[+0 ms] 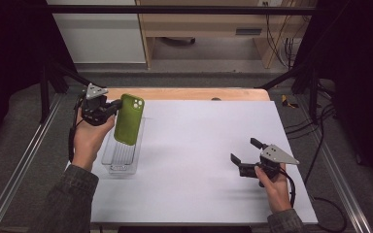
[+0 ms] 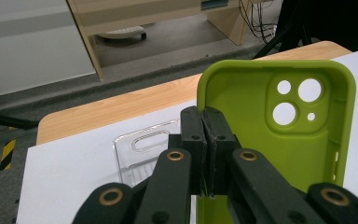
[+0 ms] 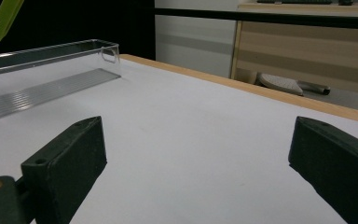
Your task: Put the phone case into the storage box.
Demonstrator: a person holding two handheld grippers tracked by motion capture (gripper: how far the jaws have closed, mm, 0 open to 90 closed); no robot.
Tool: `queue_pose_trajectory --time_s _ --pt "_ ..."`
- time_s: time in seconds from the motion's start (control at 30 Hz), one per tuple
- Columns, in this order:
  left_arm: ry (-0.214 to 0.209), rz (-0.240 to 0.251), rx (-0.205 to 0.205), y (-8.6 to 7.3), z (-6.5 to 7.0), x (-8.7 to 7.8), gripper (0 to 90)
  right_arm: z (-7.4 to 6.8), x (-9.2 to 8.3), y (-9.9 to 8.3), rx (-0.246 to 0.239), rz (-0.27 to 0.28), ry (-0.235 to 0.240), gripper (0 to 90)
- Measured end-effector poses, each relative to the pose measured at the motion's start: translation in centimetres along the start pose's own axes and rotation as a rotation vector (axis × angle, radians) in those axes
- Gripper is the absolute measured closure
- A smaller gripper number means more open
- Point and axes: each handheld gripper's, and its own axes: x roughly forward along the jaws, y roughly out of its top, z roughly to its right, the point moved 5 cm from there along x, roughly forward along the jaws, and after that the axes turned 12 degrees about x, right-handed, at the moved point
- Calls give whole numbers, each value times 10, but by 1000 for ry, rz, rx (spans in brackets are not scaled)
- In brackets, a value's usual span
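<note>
At the left of the high view, the left gripper (image 1: 110, 108) is clamped on the edge of a green phone case (image 1: 128, 119), held above a clear tray (image 1: 121, 153). At lower right, the right gripper (image 1: 245, 153) has its jaws wide apart, holding nothing.

High view: even overhead light, white desk (image 1: 194, 145) bright but not blown out. Dark curtains crush to black at 9 and 3 o'clock. Shadows soft and short, a faint one under the right claw (image 1: 243, 151) and another beside the clear tray (image 1: 121, 155). Image soft, low resolution.

Left gripper view: green phone case (image 2: 279, 140) sharp and well lit; own claw arms at 6 o'clock slightly soft.

Right gripper view: near pads (image 3: 65, 172) blurred, far desk edge sharper, black patch at 11 o'clock, mild sheen on tray rim.
</note>
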Motion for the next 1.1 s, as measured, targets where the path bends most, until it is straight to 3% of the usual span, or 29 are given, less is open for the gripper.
queue_pose_trajectory --time_s 0.67,1.1 --pt "36 11 -39 -7 -21 -4 875 -1 -1 1 1 6 1 41" --pt "41 11 -43 -10 -29 -5 875 -2 0 0 -1 6 5 42"
